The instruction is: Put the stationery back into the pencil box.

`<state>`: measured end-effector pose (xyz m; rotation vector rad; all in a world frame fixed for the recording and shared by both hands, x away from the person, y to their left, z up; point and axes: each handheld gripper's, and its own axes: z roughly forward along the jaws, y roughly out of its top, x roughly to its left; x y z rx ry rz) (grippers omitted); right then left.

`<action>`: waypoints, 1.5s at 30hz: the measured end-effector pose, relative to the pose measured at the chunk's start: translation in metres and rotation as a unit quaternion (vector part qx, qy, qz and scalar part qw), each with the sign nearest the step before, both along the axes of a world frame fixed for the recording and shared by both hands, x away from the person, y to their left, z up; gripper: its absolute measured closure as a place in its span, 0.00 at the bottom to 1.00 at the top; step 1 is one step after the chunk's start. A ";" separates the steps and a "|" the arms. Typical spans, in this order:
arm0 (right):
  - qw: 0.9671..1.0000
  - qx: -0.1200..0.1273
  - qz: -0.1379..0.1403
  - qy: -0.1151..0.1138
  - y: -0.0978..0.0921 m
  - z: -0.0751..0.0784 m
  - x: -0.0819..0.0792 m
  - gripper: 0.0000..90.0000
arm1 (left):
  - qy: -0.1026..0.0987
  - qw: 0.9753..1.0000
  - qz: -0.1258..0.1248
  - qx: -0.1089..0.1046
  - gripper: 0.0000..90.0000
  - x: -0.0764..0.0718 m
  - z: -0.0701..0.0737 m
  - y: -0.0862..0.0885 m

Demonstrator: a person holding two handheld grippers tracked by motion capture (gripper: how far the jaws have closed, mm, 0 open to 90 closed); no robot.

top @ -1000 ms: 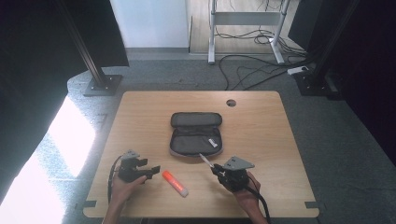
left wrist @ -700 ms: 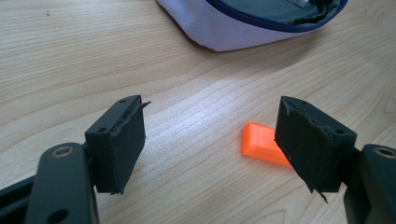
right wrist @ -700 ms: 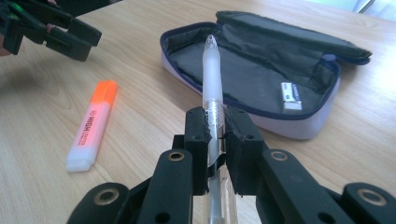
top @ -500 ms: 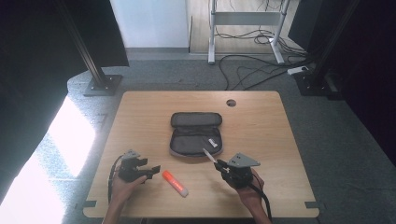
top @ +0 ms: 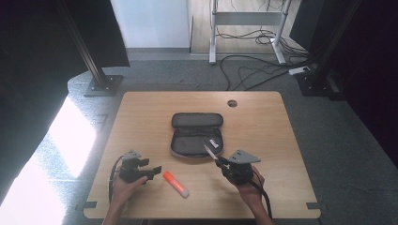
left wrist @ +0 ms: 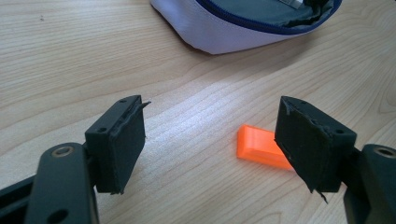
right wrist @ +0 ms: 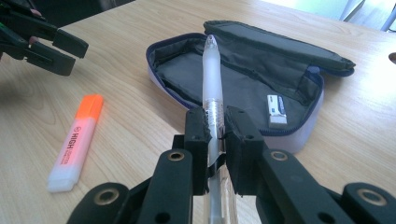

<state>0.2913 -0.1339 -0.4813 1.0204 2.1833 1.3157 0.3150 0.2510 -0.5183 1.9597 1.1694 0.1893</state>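
Note:
An open dark pencil case (top: 196, 134) (right wrist: 243, 79) lies in the middle of the table, with a small white eraser (right wrist: 277, 111) (top: 214, 143) inside. My right gripper (top: 219, 161) (right wrist: 216, 125) is shut on a translucent white pen (right wrist: 211, 79) (top: 210, 152), whose tip reaches over the case's near right edge. An orange and white highlighter (top: 176, 183) (right wrist: 77, 140) (left wrist: 261, 147) lies flat on the table. My left gripper (top: 156, 170) (left wrist: 212, 142) is open just left of it, jaws wide, with the orange cap seen between them. The case's pale edge (left wrist: 233, 32) lies beyond.
The wooden table (top: 263, 117) has a round cable hole (top: 232, 103) at its back right. On the floor beyond are black stand bases (top: 103, 84) and loose cables (top: 253, 70).
My right gripper has carried the pen up and to the right, toward the case's near right edge. The left gripper and the highlighter have stayed put.

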 end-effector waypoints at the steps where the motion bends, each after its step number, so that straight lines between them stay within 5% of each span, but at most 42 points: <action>1: 1.000 -0.003 0.001 -0.001 0.001 0.001 0.002 0.87 | 0.000 1.000 0.000 0.000 0.28 0.000 0.000 0.000; 45: 1.000 -0.005 -0.021 0.019 0.017 0.015 0.070 0.87 | 0.001 1.000 -0.007 -0.005 0.28 -0.002 0.001 -0.001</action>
